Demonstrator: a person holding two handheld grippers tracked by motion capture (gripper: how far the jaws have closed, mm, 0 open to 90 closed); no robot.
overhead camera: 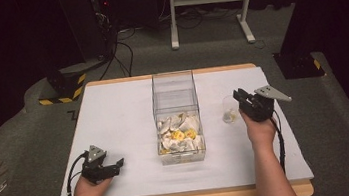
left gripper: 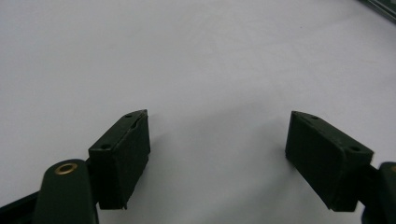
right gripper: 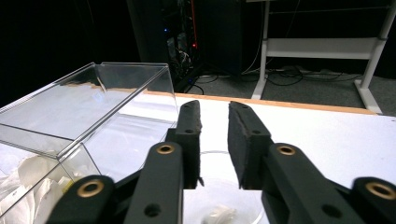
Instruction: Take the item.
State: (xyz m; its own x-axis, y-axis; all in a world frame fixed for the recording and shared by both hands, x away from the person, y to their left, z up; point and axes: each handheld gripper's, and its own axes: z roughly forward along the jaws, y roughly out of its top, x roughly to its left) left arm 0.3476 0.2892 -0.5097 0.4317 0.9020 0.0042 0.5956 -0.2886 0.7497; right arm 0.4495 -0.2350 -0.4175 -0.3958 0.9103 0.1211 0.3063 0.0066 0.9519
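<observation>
Resting your left claw low on the counter, jaws wide and empty, keeps it clear of the work. Your right claw hovers just above the small clear cup, jaws narrowed with a gap left, gripping nothing, likely lining up a grasp. Something pale lies in the cup. Just left, the clear box holds white and yellow pieces at its near end.
</observation>
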